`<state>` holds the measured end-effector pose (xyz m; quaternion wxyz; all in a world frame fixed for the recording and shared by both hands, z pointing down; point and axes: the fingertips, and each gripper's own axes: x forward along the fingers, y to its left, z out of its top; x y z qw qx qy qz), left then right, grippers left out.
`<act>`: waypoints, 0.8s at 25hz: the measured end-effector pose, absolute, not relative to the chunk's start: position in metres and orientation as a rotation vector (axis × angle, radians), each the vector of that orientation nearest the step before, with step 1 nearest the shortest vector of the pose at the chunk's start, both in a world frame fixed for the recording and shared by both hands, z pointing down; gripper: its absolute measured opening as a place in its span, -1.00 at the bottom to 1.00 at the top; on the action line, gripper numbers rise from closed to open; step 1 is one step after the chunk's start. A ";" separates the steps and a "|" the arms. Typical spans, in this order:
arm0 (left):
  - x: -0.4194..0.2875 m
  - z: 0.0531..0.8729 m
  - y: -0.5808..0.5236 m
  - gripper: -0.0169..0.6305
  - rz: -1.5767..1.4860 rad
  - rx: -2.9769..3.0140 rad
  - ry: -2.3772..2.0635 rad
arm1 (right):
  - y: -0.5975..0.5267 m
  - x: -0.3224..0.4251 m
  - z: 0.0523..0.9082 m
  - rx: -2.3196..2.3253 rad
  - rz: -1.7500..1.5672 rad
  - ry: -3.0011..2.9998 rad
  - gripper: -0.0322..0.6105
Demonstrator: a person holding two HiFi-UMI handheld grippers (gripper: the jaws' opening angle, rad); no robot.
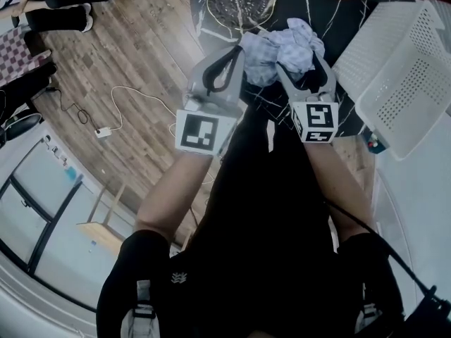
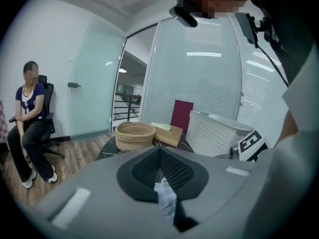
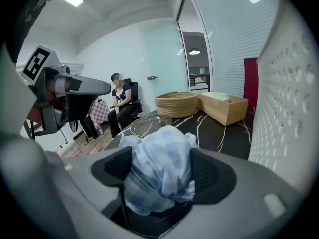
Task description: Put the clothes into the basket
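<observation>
Cloth left of basket, before plate

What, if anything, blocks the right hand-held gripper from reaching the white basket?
Probably nothing: the white basket sits just beside the right hand-held gripper, with no object between. However, the cloth lies unclamped between its open jaws, and the left hand-held gripper pinches a bit of it.

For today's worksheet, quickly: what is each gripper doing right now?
Left gripper: closed, pinching the blue checked cloth.
Right gripper: open, the cloth bunched between its jaws.
</observation>
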<state>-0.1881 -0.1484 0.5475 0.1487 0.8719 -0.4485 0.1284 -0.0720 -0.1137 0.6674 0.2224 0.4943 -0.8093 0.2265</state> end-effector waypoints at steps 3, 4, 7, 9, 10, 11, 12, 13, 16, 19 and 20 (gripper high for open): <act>-0.190 0.550 -0.148 -0.94 0.384 2.493 -1.300 | -0.114 -0.072 0.673 1.356 0.683 -2.257 0.19; -0.192 0.550 -0.148 -0.94 0.386 2.486 -1.306 | -0.113 -0.072 0.673 1.348 0.693 -2.263 0.13; -0.198 0.549 -0.150 -0.94 0.391 2.471 -1.333 | -0.111 -0.073 0.669 1.326 0.745 -2.282 -0.22; -0.201 0.544 -0.152 -0.94 0.393 2.474 -1.349 | -0.111 -0.073 0.665 1.331 0.794 -2.285 -0.36; -0.202 0.542 -0.152 -0.94 0.393 2.478 -1.354 | -0.111 -0.072 0.662 1.333 0.805 -2.287 -0.41; -0.202 0.540 -0.152 -0.94 0.392 2.482 -1.357 | -0.111 -0.071 0.659 1.332 0.801 -2.291 -0.44; -0.202 0.538 -0.152 -0.94 0.390 2.485 -1.362 | -0.111 -0.071 0.656 1.328 0.789 -2.299 -0.46; -0.202 0.536 -0.152 -0.94 0.388 2.487 -1.366 | -0.110 -0.072 0.652 1.323 0.775 -2.308 -0.47; -0.201 0.530 -0.151 -0.94 0.383 2.488 -1.380 | -0.104 -0.075 0.639 1.303 0.744 -2.344 -0.48; -0.197 0.520 -0.150 -0.94 0.358 2.496 -1.384 | -0.099 -0.082 0.623 1.280 0.712 -2.379 -0.49; -0.195 0.516 -0.149 -0.94 0.349 2.500 -1.385 | -0.097 -0.084 0.618 1.277 0.705 -2.389 -0.49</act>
